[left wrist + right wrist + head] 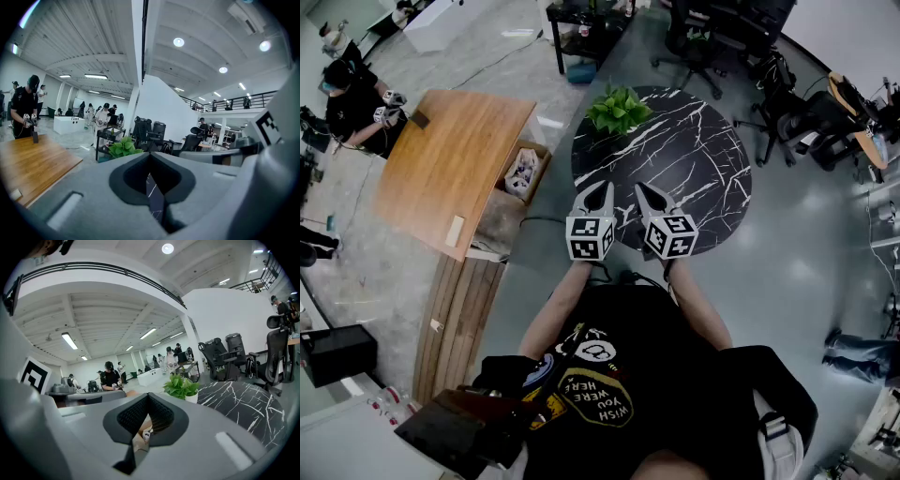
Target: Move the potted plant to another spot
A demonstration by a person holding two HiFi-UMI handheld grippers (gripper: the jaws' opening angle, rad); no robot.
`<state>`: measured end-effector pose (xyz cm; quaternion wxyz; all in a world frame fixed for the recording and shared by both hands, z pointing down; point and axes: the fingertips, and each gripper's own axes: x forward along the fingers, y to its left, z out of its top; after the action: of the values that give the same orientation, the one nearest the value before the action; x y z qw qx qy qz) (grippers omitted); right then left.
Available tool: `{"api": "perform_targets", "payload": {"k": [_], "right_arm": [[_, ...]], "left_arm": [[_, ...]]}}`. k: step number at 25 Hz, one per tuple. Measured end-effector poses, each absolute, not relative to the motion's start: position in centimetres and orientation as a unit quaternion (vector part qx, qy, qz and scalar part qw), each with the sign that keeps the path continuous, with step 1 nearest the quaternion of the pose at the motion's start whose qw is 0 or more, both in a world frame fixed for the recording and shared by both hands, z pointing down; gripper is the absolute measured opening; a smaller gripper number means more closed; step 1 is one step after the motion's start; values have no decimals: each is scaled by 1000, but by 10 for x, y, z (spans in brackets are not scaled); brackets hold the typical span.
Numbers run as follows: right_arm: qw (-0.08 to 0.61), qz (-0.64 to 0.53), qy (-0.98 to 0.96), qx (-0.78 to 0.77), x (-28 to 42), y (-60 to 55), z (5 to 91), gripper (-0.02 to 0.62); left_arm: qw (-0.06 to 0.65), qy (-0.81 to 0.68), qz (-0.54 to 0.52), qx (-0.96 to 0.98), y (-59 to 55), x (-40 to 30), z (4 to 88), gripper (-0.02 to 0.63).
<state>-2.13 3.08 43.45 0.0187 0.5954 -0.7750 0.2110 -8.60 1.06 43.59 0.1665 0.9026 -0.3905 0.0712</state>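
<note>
- The round black marble table [712, 178] lies straight ahead of both your grippers; their tips hang over its near edge.
- The wooden table [441, 178] stands off to the left of your left gripper, well apart from it.
- The open cardboard box [536, 150] sits on the floor between the wooden table and the marble one, to the left of your left gripper and a little ahead of it. It holds pale, crumpled stuff; what exactly, you cannot tell from here.
- The potted plant [619, 111] [123, 147] [182, 386] stands at the far edge of the marble table, ahead of both grippers and well apart from them. It is upright, its long axis vertical, the green leaves fanning up and outward.
- Its white pot [191, 398] holds only that leafy plant and rests flat on the marble.
- Your left gripper [604, 190] [151, 161] is clenched on nothing, its jaws together, with the plant showing ahead and to the left of the tips.
- Your right gripper [643, 190] [147, 422] is also clenched and empty, just beside the left one, with the plant ahead and to the right of its tips.
</note>
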Motion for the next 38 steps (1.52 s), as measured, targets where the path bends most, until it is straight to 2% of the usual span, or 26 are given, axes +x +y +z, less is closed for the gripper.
{"api": "perform_targets", "payload": {"k": [24, 27, 38], "right_arm": [[32, 207, -764, 610, -3, 32, 458, 2], [19, 203, -768, 606, 7, 26, 462, 3], [60, 219, -806, 547, 76, -41, 516, 3]], "left_arm": [[167, -363, 80, 913, 2, -72, 449, 4], [165, -357, 84, 916, -4, -60, 457, 5], [184, -407, 102, 889, -50, 24, 513, 5]]}}
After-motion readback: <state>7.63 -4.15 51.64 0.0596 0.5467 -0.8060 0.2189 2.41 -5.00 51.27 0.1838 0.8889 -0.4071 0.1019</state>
